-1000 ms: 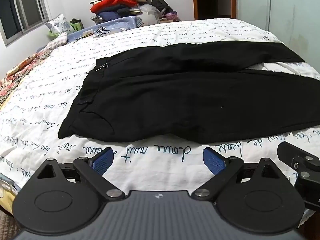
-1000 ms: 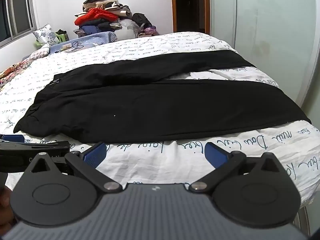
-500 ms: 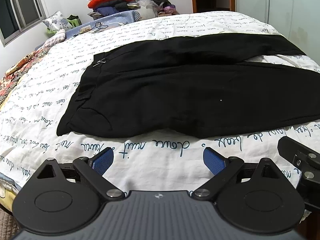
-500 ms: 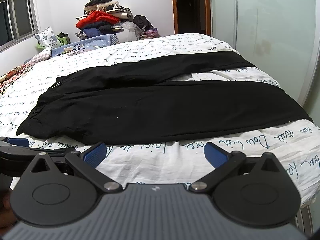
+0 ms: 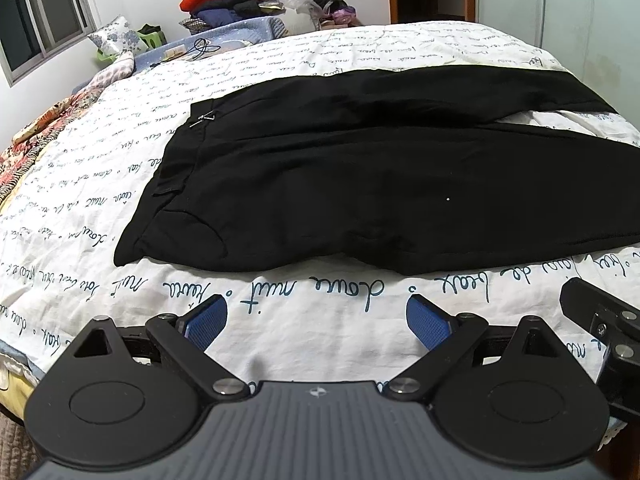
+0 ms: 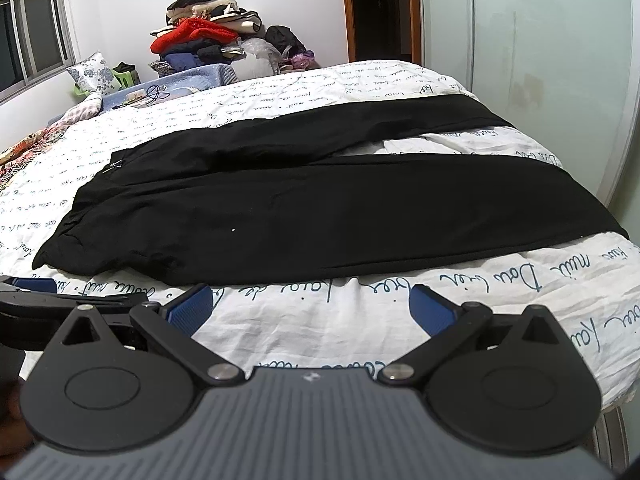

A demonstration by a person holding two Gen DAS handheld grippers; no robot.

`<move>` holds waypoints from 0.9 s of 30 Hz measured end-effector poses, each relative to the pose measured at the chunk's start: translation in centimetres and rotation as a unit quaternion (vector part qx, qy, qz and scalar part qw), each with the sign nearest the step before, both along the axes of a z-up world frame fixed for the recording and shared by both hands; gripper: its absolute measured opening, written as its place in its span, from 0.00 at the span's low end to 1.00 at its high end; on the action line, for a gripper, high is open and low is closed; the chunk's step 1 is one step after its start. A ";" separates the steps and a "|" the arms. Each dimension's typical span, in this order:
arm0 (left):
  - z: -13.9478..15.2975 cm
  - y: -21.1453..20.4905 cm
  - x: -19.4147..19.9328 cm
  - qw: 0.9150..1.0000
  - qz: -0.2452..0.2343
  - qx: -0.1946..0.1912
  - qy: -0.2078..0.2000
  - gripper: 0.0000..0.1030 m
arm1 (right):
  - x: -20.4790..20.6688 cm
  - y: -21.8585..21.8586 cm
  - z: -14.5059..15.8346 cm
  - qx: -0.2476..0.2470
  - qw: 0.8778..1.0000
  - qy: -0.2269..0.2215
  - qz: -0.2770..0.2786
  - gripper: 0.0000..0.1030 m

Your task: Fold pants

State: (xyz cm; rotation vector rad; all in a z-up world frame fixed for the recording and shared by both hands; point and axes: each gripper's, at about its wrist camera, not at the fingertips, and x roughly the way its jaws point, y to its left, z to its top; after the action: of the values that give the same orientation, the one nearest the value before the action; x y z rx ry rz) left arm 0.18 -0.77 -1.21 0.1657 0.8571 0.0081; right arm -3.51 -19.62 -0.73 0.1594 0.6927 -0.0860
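On the left, the left gripper [image 5: 316,322] hovers low over the near edge of the bed [image 5: 120,216], blue pads spread wide, jaws released and gripping nothing. Ahead of it the black pants [image 5: 360,184] lie flat across the script-printed sheet, waistband to the left, legs running off to the right, the far leg angled away from the near one. Over to the right, the right gripper [image 6: 312,308] hangs beside its partner, jaws likewise released, empty, short of the pants' near hem.
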 end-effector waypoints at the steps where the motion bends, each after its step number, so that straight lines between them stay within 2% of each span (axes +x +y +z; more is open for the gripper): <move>1: 0.0 0.0 0.0 1.000 0.000 -0.001 0.000 0.94 | 0.0 0.0 0.0 0.000 1.000 0.000 0.000 1.00; 27: -0.1 0.2 0.3 1.000 0.003 -0.008 0.007 0.94 | 0.2 0.0 -0.1 0.004 1.000 0.004 0.008 1.00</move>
State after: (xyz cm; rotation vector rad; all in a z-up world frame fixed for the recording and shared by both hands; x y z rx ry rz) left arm 0.51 -0.61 -1.27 0.1474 0.8707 0.0064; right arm -3.34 -19.64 -0.79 0.1618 0.7023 -0.0674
